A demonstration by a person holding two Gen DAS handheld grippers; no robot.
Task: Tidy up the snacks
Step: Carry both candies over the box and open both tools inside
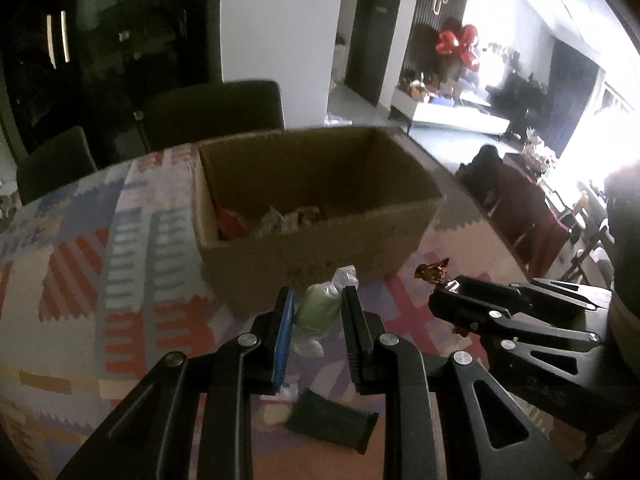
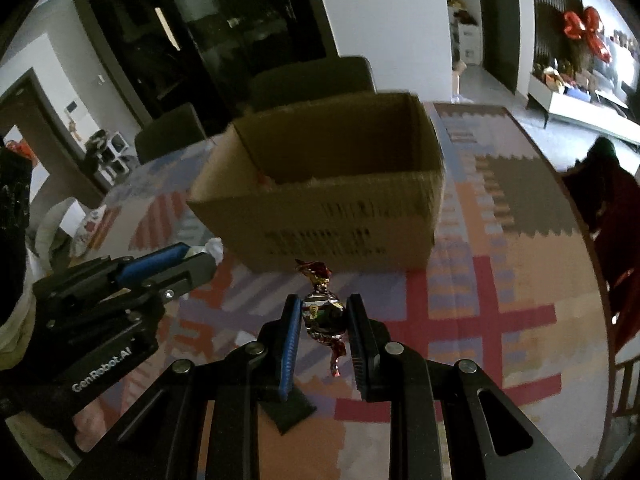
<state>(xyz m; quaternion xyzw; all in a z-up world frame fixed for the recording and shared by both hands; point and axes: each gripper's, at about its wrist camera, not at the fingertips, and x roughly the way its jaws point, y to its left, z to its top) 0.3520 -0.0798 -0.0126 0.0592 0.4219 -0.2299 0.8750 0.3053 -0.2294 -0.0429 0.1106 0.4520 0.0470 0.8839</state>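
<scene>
An open cardboard box [image 1: 320, 240] stands on the patterned tablecloth [image 1: 100, 280] and holds several wrapped snacks [image 1: 276, 220]. My left gripper [image 1: 318, 312] is shut on a pale green snack in a clear wrapper [image 1: 319, 312], just in front of the box. My right gripper [image 2: 324, 316] is shut on a candy in a dark red and gold foil wrapper [image 2: 323, 314], held above the table before the box [image 2: 320, 200]. The right gripper [image 1: 444, 292] also shows at the right of the left wrist view, with the candy's twist [image 1: 432, 271] sticking out. The left gripper [image 2: 200, 264] shows at the left of the right wrist view.
Dark chairs [image 1: 212, 110] stand behind the table's far edge. A dark red chair [image 1: 524, 212] stands to the right of the table. A white low cabinet [image 1: 452, 116] and red balloons [image 1: 460, 42] are far back in the room.
</scene>
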